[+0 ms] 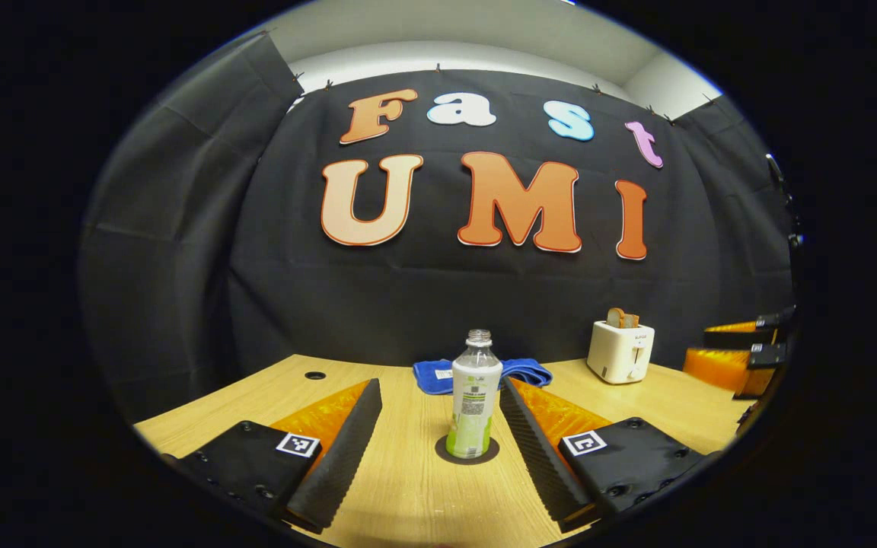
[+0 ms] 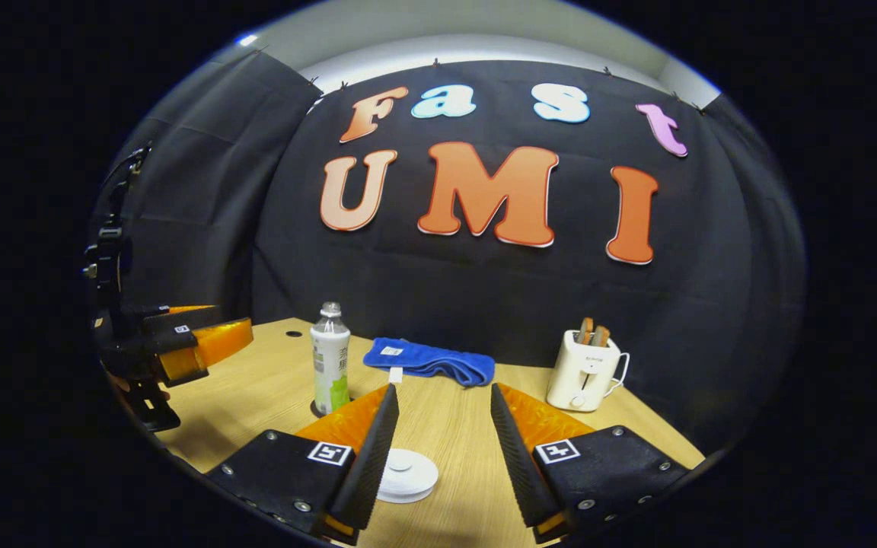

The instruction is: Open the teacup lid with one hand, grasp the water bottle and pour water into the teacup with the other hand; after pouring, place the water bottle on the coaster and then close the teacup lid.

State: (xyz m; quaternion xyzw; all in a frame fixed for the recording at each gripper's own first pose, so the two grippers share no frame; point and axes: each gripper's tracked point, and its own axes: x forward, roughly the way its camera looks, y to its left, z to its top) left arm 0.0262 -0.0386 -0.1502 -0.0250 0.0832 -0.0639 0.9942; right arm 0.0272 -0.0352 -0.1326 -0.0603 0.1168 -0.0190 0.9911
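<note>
Here, the water bottle (image 1: 473, 399) stands on the coaster (image 1: 467, 452) on the wooden table (image 1: 408, 487).

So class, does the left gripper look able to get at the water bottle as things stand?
Probably yes: the left gripper is open, the water bottle stands upright on its coaster straight ahead between the fingers, nothing between.

I'm seeing the table (image 1: 636, 396) showing a pale wood grain with a smooth matt finish. The water bottle (image 1: 475, 396) is looking like clear glossy plastic wrapped in a printed label. The blue towel (image 2: 429, 361) is reading as soft, nubby cloth. The toaster (image 2: 585, 371) is showing smooth, faintly shiny plastic. The teacup lid (image 2: 406, 476) is gleaming like glazed ceramic.
</note>
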